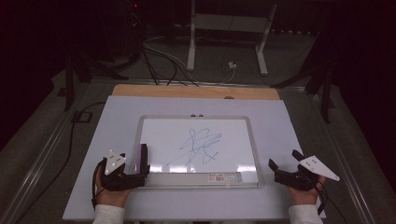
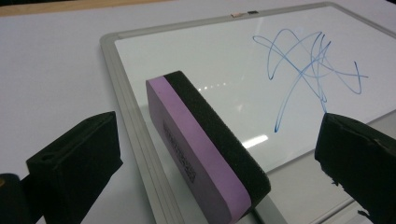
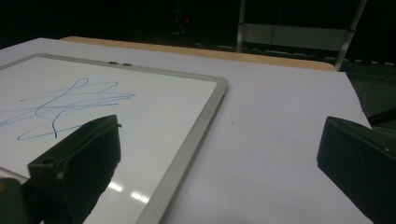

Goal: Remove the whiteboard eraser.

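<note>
High view: a purple-and-black foam eraser (image 1: pixel 143 157) stands on the left frame of a silver-framed whiteboard (image 1: pixel 252 140) with blue scribble (image 1: pixel 201 145); left tongs (image 1: pixel 140 173) gape around it, right tongs (image 1: pixel 283 161) gape empty.

The left hand (image 1: pixel 111 189) is coming in from the bottom edge, holding the left gripper (image 1: pixel 144 164) low near the table with its jaws standing wide apart and pointing forward. The right hand (image 1: pixel 302 186) is holding the right gripper (image 1: pixel 285 158) likewise low, its jaws spread wide with nothing between them, angling forward and slightly leftward.
</note>
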Motion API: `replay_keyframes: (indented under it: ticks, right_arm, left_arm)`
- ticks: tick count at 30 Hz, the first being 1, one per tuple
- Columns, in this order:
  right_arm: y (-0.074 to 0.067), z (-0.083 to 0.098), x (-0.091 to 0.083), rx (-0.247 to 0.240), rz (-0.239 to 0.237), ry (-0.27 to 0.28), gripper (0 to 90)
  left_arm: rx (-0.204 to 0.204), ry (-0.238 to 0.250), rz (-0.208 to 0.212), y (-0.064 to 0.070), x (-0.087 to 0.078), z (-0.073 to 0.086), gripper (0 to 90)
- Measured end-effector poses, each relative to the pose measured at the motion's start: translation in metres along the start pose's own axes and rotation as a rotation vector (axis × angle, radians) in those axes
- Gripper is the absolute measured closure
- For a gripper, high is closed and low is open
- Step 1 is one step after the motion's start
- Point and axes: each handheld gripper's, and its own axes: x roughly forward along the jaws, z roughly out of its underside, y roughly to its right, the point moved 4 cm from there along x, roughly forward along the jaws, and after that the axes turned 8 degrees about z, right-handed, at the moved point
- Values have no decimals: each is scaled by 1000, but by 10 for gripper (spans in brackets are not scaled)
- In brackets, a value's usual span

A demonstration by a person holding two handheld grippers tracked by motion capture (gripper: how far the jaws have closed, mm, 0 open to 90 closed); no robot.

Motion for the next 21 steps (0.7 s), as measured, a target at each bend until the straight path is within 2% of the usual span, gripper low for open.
replay_keyframes:
  ticks: [5, 15, 17, 19, 21]
  right_arm:
    - [0, 0, 0, -1, 0, -1, 0]
    - [0, 0, 1, -1, 0, -1, 0]
    - [0, 0, 1, 0, 1, 0, 0]
    - [0, 0, 1, -1, 2, 0, 0]
    - [0, 0, 0, 0, 3, 0, 0]
  left_arm:
    - [1, -20, 5, 2, 3, 2, 15]
    - [-2, -60, 19, 6, 8, 6, 72]
    - [5, -69, 5, 7, 10, 6, 83]
    - [6, -78, -9, 7, 11, 7, 149]
    - [3, -92, -18, 7, 13, 8, 178]
